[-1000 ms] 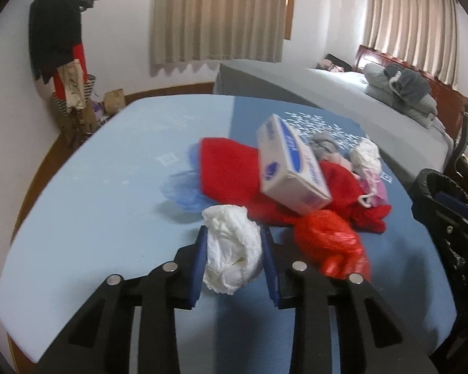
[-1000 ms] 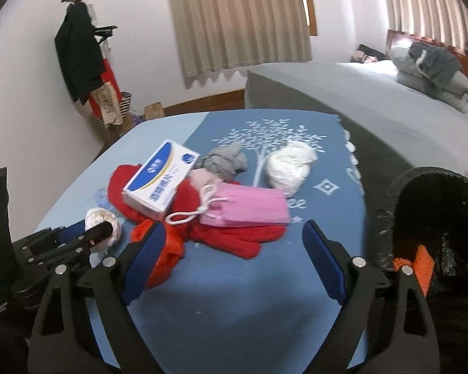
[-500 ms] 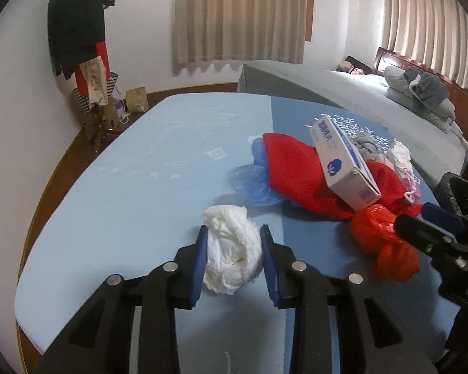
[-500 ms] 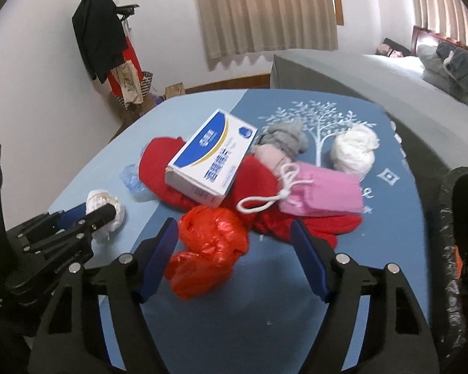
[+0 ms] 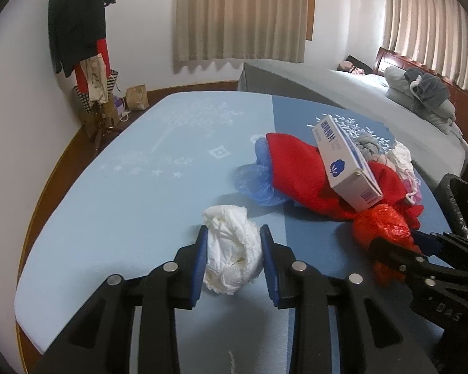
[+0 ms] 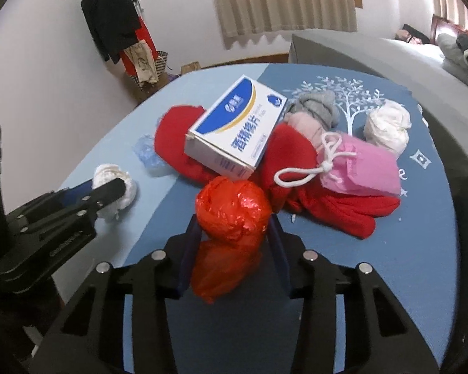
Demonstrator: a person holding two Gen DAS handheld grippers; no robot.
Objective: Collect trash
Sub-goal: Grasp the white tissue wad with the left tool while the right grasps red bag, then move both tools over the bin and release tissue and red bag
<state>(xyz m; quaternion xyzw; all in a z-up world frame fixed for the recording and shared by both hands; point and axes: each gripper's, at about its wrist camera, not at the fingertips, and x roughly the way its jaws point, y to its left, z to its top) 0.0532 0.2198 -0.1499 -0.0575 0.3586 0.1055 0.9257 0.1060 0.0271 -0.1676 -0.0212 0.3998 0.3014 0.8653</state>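
Note:
My left gripper (image 5: 233,243) is shut on a crumpled white paper wad (image 5: 232,254) above the blue bedcover (image 5: 115,205); it also shows in the right wrist view (image 6: 115,187). My right gripper (image 6: 234,227) has closed around a crumpled red plastic bag (image 6: 231,215), its pads touching both sides; the bag shows in the left wrist view (image 5: 382,227). A black-lined trash bin (image 5: 465,205) stands at the right edge.
A pile lies mid-bed: a red cloth (image 6: 337,208), a white-and-blue box (image 6: 237,124), a blue plastic bag (image 5: 259,184), a pink drawstring pouch (image 6: 365,168), a grey sock (image 6: 318,106) and another white wad (image 6: 388,126). A coat rack (image 5: 87,62) stands at the far left.
My right gripper moved forward onto the red bag and closed its fingers around it. My left gripper drew back left from the pile, still holding the white wad.

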